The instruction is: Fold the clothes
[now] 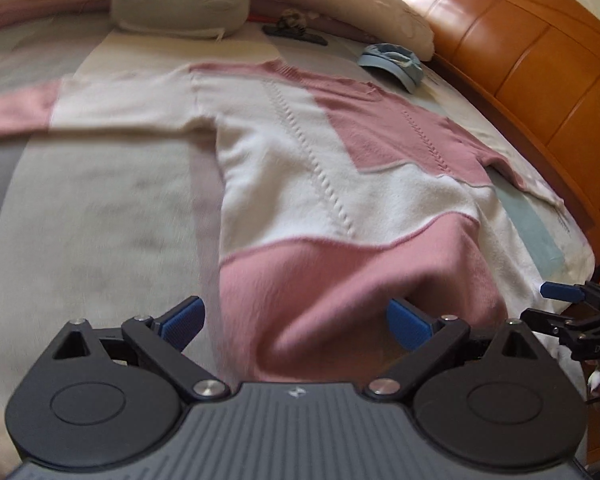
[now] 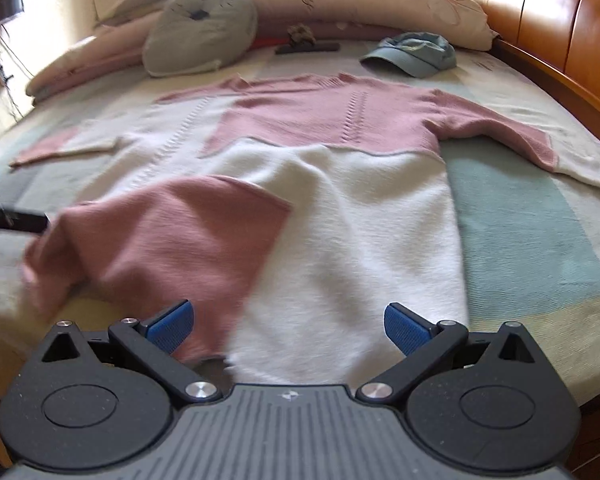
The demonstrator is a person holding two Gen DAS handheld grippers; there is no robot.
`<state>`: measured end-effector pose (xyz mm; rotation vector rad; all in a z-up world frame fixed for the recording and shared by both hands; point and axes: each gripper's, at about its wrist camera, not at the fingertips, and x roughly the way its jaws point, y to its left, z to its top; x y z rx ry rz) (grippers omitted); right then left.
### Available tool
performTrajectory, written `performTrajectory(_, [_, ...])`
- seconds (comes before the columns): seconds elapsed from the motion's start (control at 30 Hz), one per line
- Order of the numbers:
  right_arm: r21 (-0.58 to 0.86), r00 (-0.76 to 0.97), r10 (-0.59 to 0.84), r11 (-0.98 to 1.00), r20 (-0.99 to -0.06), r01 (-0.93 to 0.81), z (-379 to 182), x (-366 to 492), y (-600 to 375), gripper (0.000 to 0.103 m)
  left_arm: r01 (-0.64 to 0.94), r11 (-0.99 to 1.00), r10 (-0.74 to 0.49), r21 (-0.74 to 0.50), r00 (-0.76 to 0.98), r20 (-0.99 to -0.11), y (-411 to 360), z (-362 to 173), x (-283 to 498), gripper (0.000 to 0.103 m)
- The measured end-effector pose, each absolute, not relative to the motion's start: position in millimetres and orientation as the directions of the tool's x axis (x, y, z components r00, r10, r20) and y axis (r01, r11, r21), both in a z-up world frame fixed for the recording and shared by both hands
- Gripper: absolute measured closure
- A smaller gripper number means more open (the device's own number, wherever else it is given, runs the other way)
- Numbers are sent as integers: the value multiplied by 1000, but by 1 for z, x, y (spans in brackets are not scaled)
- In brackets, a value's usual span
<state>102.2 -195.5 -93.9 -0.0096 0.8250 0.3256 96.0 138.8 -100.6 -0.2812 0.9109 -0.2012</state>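
Now, your scene: a pink and white sweater point(image 2: 340, 208) lies spread on the bed point(image 2: 520, 216), hem toward you.
Left claw point(image 1: 296, 322): released, jaws wide apart over the pink hem.
Right claw point(image 2: 288, 326): released, wide apart over the hem edge.
Beyond the sweater: blue cap point(image 2: 414, 54), grey cushion point(image 2: 204, 28), wooden headboard point(image 2: 540, 12).

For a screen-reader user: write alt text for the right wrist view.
An open right gripper hovers over the hem of a pink-and-white sweater spread on a bed, with its lower left corner rumpled. Beyond it lie a blue cap and pillows.
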Motion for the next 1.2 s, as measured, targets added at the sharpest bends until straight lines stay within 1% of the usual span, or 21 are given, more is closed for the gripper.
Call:
performTrajectory(0.07, [119,638,289,948,-714,-296,-89,98,-193,0,12,916,-329,-400,593,-735,144,-112,88,7])
performTrajectory(0.2, [128,653,300,946,-695,-299,-80,92,-191,0,14,793,-484,-609,622,-616,149,-125,71,7])
performTrajectory(0.4, [192,665,336,940,-667,-283,-74,90,-195,0,-21,627,-552,-779,693,-463,173,-144,81,7])
performTrajectory(0.47, [190,669,333,941,-664,-279,-73,89,-194,0,-34,607,-549,-794,704,-450,179,-146,81,14])
performTrajectory(0.6, [200,665,341,938,-664,-282,-73,85,-193,0,12,616,-573,-787,693,-438,170,-148,61,17])
performTrajectory(0.7, [210,660,353,934,-663,-288,-74,84,-191,0,13,639,-542,-769,717,-438,166,-150,59,25])
performTrajectory(0.73, [213,658,356,933,-664,-290,-75,85,-190,0,-2,644,-529,-765,721,-447,166,-151,65,35])
performTrajectory(0.77, [216,656,359,932,-664,-292,-75,85,-189,0,-20,647,-516,-762,725,-456,167,-152,70,50])
performTrajectory(0.8, [215,655,358,932,-665,-291,-76,85,-188,0,-44,642,-504,-765,728,-464,168,-155,75,58])
performTrajectory(0.87, [211,656,353,934,-667,-288,-77,84,-187,0,-98,630,-491,-770,718,-493,171,-160,78,91])
performTrajectory(0.93, [207,659,350,935,-666,-287,-77,81,-187,0,-110,641,-486,-760,708,-512,172,-161,76,92])
performTrajectory(1.03, [216,658,355,934,-664,-285,-78,80,-191,0,-94,651,-475,-753,724,-501,174,-148,66,93])
performTrajectory(1.13, [217,652,364,930,-665,-298,-79,81,-190,0,-49,630,-460,-775,781,-423,187,-122,57,93])
performTrajectory(1.2, [206,649,364,928,-668,-309,-80,81,-187,0,-22,649,-442,-760,803,-401,197,-104,54,93])
